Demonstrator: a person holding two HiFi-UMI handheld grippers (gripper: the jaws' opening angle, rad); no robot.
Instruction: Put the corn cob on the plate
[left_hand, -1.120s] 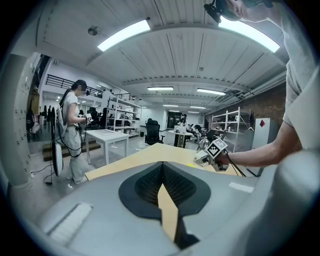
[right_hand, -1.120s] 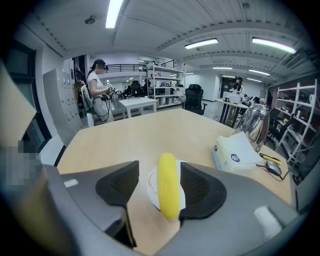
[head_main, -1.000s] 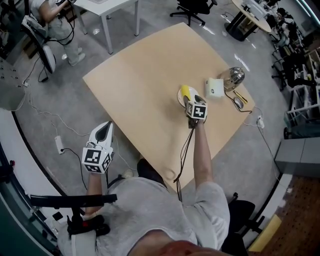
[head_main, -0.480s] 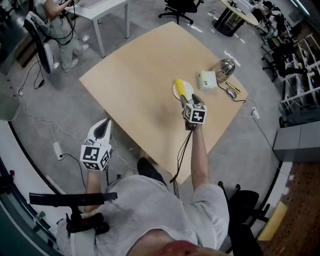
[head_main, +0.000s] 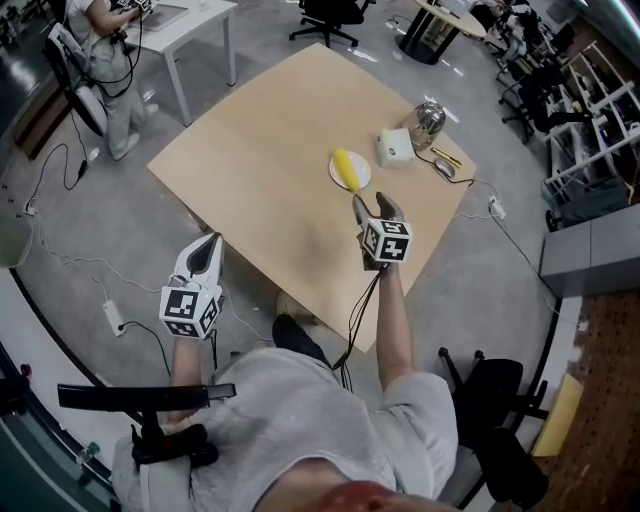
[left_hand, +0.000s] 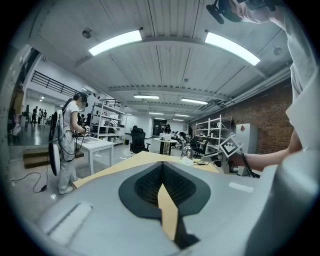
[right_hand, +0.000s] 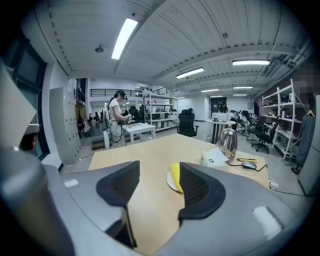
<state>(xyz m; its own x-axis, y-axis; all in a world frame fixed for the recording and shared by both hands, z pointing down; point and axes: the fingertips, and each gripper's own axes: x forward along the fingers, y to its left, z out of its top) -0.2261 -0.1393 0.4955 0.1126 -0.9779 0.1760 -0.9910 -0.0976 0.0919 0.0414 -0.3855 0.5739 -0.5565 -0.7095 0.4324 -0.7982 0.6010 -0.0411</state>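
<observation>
Open-plan workshop: grey floor (head_main: 120, 200) w/ loose cables (head_main: 70, 262); light wood table (head_main: 270, 150); white desk (head_main: 190, 18) beyond table's far-left corner; black office chairs (head_main: 328, 14); metal shelving (right_hand: 296, 112); brick wall (left_hand: 270, 117); ceiling strip lights (right_hand: 123, 38) on

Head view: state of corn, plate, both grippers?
Corn: lying on the plate.
Plate: on the table, holding the corn.
Right gripper: open, empty, short of the plate.
Left gripper: shut, empty, beside the table, off its edge.

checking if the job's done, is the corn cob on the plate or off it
On the plate: the yellow corn cob lies across the white plate, and the right gripper is open, apart from it.
</observation>
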